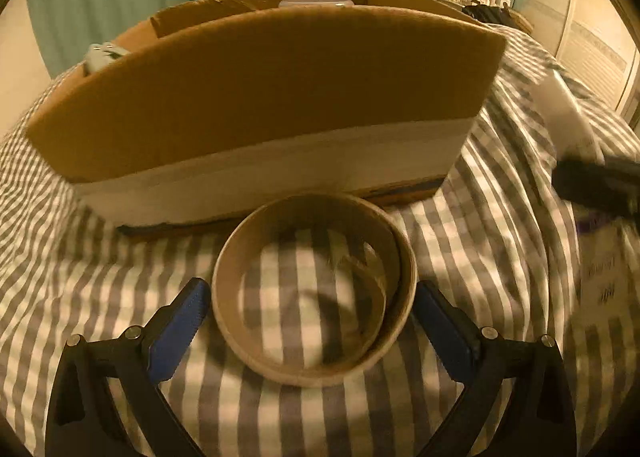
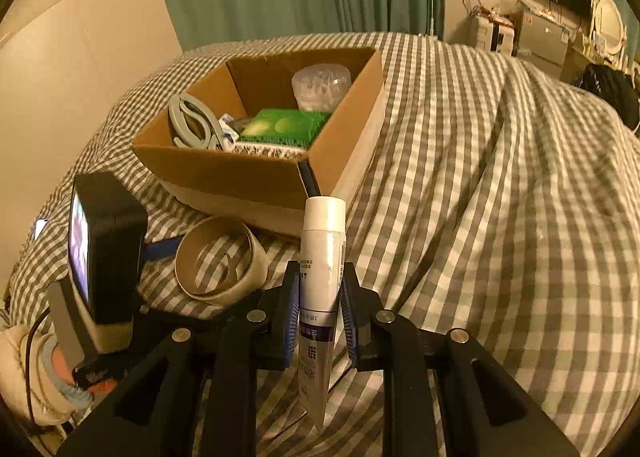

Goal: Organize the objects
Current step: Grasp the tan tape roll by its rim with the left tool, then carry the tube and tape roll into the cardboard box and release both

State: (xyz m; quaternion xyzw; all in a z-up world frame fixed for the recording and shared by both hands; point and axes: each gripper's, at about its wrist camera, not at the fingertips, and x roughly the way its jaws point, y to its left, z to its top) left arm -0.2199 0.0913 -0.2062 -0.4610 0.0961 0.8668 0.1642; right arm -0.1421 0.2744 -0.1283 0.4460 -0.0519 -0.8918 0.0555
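Between the blue pads of the left gripper, spread wide and touching nothing: brown cardboard tape ring, on its side on the grey-and-white checked bedsheet, just before the open brown cardboard box. Probably light, hollow, thin-walled, apt to buckle or roll; best taken gently across the outer rim. Over on the right gripper, pressed onto a white squeeze tube with purple label, cap forward: soft, smooth, likely slippery, pinched mid-body. Inside the box: grey scissors, green packet, clear lidded tub.
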